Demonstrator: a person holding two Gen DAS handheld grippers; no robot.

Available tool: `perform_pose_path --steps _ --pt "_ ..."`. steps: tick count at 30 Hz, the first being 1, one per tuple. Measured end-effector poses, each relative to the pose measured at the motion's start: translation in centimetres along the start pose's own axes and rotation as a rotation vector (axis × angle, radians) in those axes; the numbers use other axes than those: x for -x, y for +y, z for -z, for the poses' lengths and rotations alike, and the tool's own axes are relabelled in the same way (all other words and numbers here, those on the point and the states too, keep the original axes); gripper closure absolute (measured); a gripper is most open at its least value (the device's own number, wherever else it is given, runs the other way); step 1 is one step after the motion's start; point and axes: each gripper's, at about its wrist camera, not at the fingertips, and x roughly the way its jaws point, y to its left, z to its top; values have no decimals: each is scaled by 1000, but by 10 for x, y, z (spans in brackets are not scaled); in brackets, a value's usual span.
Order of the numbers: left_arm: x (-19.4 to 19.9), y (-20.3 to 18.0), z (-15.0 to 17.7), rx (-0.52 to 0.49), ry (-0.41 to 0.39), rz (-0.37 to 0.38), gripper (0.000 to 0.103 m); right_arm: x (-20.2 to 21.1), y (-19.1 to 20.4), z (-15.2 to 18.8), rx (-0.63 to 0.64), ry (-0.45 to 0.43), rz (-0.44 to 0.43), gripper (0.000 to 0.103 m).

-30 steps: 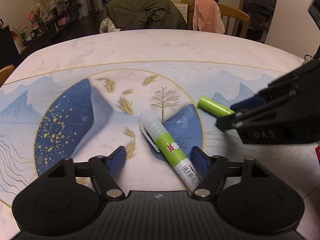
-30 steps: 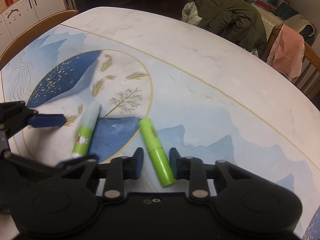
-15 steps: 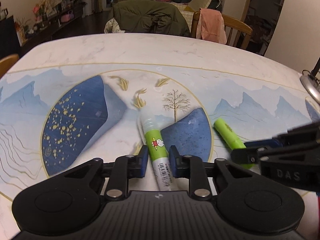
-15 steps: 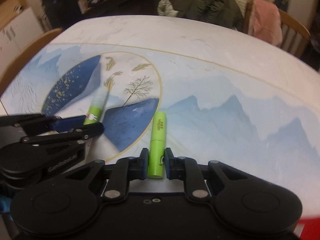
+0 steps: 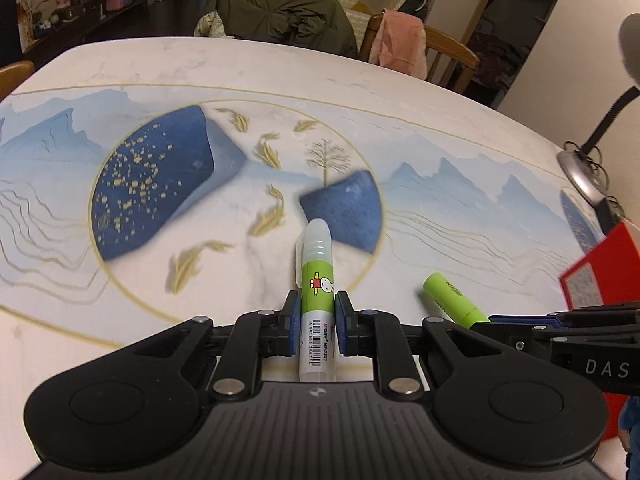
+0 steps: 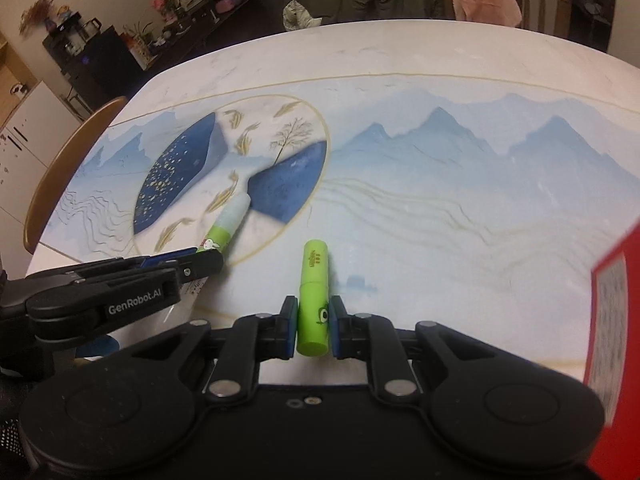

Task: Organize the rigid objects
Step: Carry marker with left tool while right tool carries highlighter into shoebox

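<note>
While both tools grip, little left but carry-off. Left tool point(image 5: 316, 322) clamped on glue stick point(image 5: 316, 280), pads pressing its lower label part, capped end sticking forward past the tips, long axis running along the fingers. Right tool point(image 6: 314, 326) clamped on green tube point(image 6: 314, 280) near its rear end, same lengthwise alignment, front end poking out ahead. Both sticks low over the surface point(image 5: 440, 128); cannot tell whether tips touch it or hang just above. From the right wrist view, left tool point(image 6: 208, 258) seen to the left, glue stick point(image 6: 230, 220) slanting up-right out of it. From the left wrist view, right tool point(image 5: 532, 320) seen to the right, green tube point(image 5: 452, 298) angled toward upper left. Two sticks near each other, not touching. Red box point(image 6: 612, 320) at far right edge, closer to the right tool; likely drop spot, only a guess. Key relation: box lies right of both sticks, so right hand nearer, left needing to cross over. Risk: long overhang past the pads, sticks could pivot if bumped.
</note>
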Motion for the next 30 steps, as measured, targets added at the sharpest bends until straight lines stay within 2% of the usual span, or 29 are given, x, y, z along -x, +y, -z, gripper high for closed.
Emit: perform_pose_path --steps 12,18,30 --pt "36 -8 25 9 12 63 86 55 -12 38 -113 -92 11 88" --pt "55 -20 29 6 -18 79 86 85 -20 55 -150 -151 18 88" --pt "95 -84 26 -94 -72 181 86 146 -45 79 -217 -294 51 88"
